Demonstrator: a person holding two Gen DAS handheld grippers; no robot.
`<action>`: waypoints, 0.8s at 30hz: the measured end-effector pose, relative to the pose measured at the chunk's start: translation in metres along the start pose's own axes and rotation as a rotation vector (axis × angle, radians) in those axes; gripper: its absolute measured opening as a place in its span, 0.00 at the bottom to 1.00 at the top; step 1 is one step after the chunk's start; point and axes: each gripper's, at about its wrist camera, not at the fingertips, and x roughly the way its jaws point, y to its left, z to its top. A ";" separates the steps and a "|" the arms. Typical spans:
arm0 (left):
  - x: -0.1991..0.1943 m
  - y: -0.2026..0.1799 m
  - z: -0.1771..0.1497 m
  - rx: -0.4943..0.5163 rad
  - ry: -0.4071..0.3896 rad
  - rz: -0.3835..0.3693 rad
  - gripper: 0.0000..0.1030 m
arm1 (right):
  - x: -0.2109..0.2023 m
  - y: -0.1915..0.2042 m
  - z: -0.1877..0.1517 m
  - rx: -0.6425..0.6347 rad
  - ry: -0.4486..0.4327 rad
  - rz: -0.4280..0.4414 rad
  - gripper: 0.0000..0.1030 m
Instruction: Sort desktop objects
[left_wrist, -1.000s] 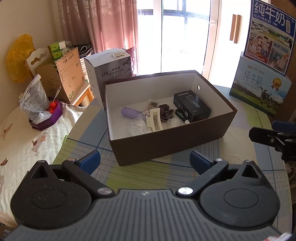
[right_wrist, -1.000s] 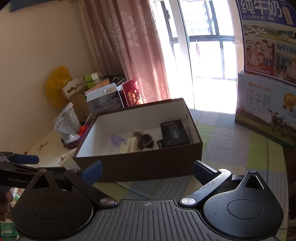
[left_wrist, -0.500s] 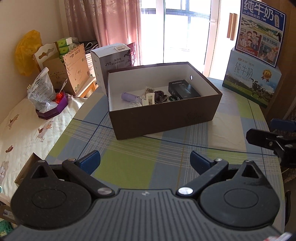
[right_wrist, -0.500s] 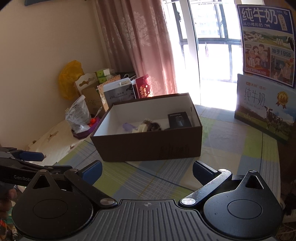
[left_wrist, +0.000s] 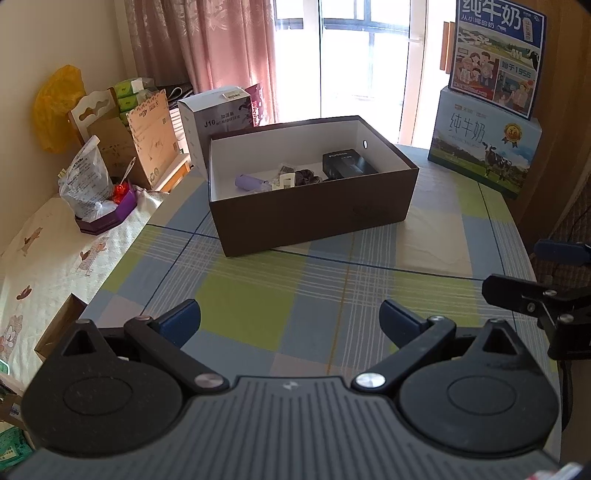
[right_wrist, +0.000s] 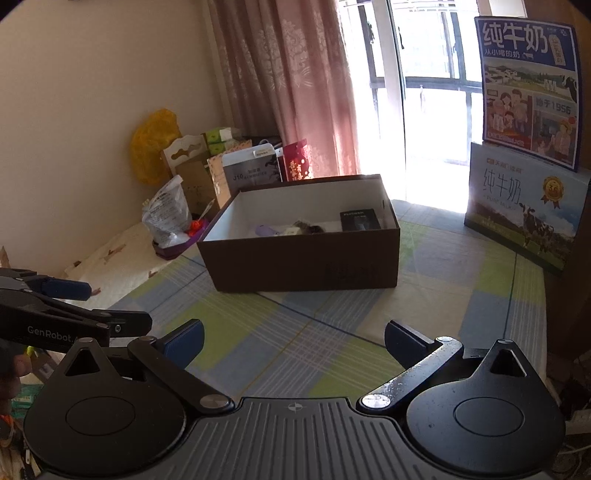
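Hovering over a checked tablecloth (left_wrist: 258, 295), the left gripper (left_wrist: 290, 319) has its blue-padded fingers spread wide, holding nothing. The right gripper (right_wrist: 293, 341) beside it is likewise spread and empty. Farther off sits a brown cardboard box (left_wrist: 314, 210) holding a black case (left_wrist: 347, 164), a purple tube (left_wrist: 249, 182) and a dark scrunchie (left_wrist: 306, 176). Milk cartons (left_wrist: 484, 147) stand at the far right.

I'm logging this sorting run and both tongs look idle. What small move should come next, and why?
Probably just rest both tongs, as sorting looks done. The left tongs and right tongs are open and empty above the checked tablecloth, which shows no loose items, while the small things already lie inside the brown box.
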 end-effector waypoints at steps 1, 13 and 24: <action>-0.002 -0.001 -0.002 0.000 -0.001 0.003 0.99 | -0.002 0.001 -0.002 -0.002 0.001 0.003 0.98; -0.019 0.002 -0.024 -0.012 0.003 0.022 0.99 | -0.018 0.011 -0.020 -0.016 0.008 0.013 0.98; -0.022 0.005 -0.037 -0.020 0.018 0.033 0.99 | -0.016 0.015 -0.033 -0.019 0.043 0.023 0.98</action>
